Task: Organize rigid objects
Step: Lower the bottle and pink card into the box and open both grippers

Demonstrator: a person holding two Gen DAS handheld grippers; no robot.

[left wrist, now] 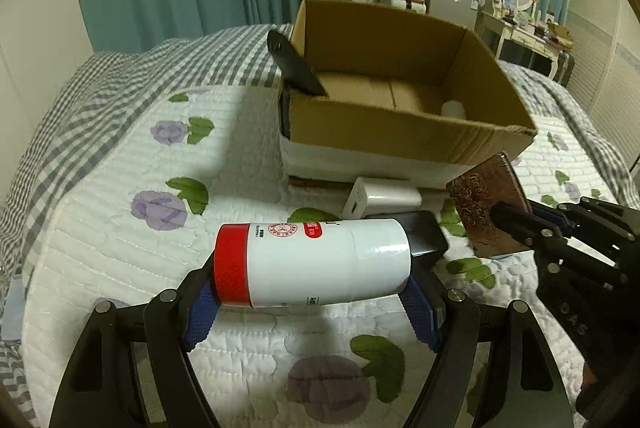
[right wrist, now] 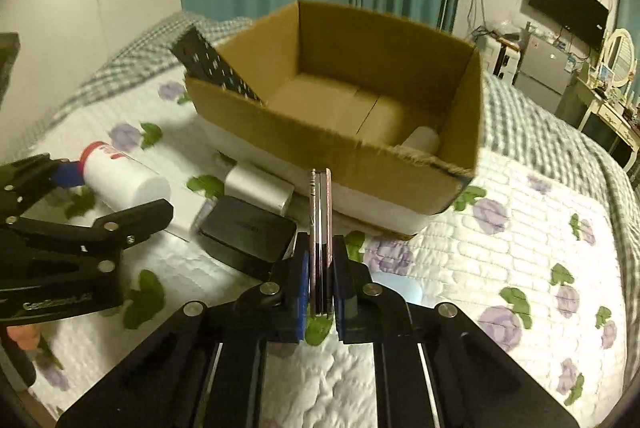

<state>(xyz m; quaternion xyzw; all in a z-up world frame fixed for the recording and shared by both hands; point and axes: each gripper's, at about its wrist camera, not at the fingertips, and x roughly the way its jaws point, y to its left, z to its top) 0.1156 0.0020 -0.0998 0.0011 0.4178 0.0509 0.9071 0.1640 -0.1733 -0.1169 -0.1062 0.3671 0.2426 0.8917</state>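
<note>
My left gripper [left wrist: 310, 302] is shut on a white bottle with a red cap [left wrist: 312, 262], held sideways above the quilt; it also shows in the right wrist view [right wrist: 124, 178]. My right gripper [right wrist: 321, 292] is shut on a thin flat brown patterned case [right wrist: 320, 224], held on edge; its face shows in the left wrist view [left wrist: 486, 202]. The open cardboard box [left wrist: 404, 132] stands ahead on the bed, also in the right wrist view [right wrist: 320, 144]. A black remote [left wrist: 294, 66] leans in its left corner, and a white object [left wrist: 454, 108] lies at its right.
A white charger block [left wrist: 376, 198] and a black box [right wrist: 248, 228] lie on the floral quilt just before the box. A pale blue item [right wrist: 400, 288] lies near my right gripper. Teal curtains, a TV and a dresser stand behind the bed.
</note>
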